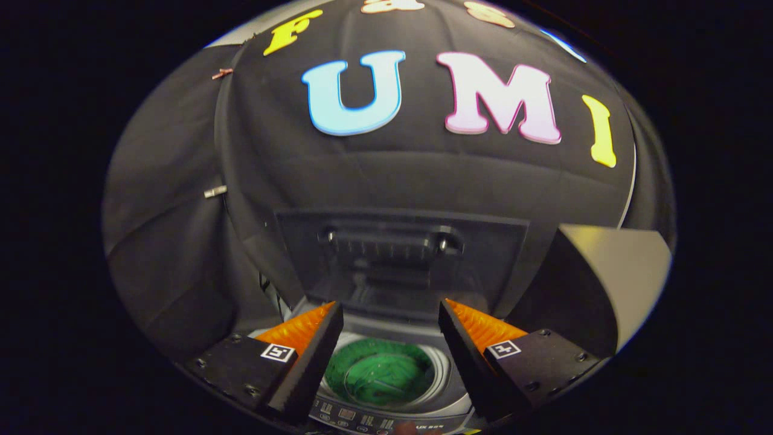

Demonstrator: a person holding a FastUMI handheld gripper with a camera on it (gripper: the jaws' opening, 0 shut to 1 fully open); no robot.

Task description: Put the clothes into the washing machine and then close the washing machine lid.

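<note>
Fingers (391,314) spread wide, holding nothing, above the washing machine (386,417). Green clothes (380,371) sit inside the drum, seen below and between the fingers. Dark lid (401,260) stands raised upright just beyond them, against the black booth wall (181,241); control panel (362,418) at the machine's near edge.

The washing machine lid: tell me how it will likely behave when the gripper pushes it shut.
The washing machine lid stands upright behind the tub, so it looks hinged at the back and should swing down rather than slide. It looks like a stiff flat panel, unlikely to flex. Past upright it may drop by itself. The open gripper is not touching it.
</note>
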